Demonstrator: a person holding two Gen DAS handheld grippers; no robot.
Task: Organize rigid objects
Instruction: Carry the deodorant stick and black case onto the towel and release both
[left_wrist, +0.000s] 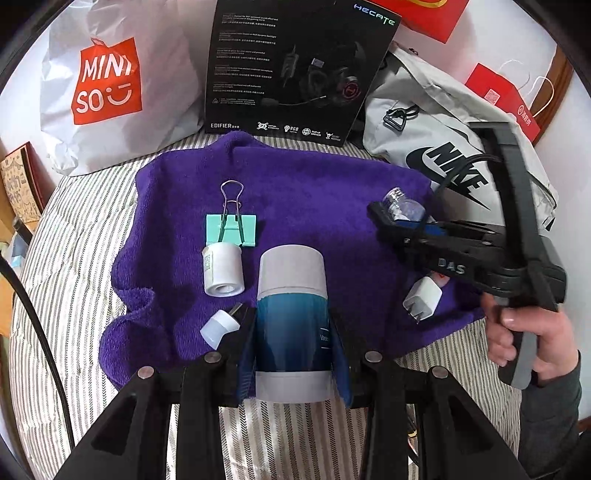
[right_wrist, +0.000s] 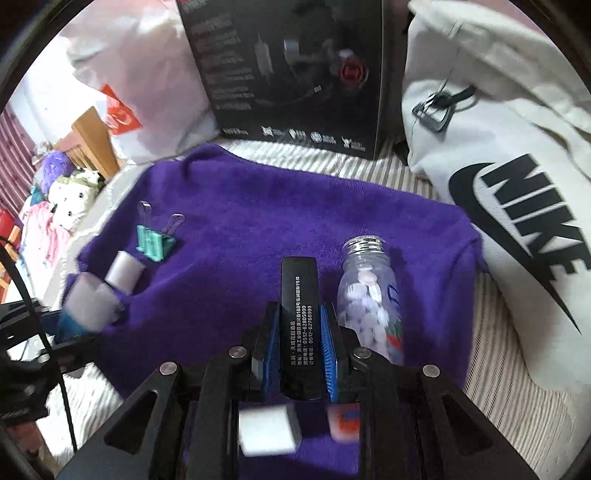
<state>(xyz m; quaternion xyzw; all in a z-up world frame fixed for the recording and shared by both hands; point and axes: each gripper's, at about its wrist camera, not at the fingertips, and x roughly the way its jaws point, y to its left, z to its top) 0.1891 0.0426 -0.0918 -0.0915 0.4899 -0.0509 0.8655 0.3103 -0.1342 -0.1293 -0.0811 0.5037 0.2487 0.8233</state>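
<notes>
**Both hands full over the purple towel**

On a striped bed (left_wrist: 74, 236), the purple towel (left_wrist: 314, 192) fills mid-frame. Your left hand-held gripper (left_wrist: 291, 332) is clamped on the blue tube (left_wrist: 291, 325); your right hand-held gripper (right_wrist: 299, 328) grips a black box (right_wrist: 298, 295). Both probably need setting down. Counted: one binder clip (left_wrist: 231, 229), one pill bottle (right_wrist: 365, 295), two plug adapters.

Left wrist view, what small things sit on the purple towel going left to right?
White plug → white roll → teal binder clip → blue bottle in the left gripper → white charger.
</notes>
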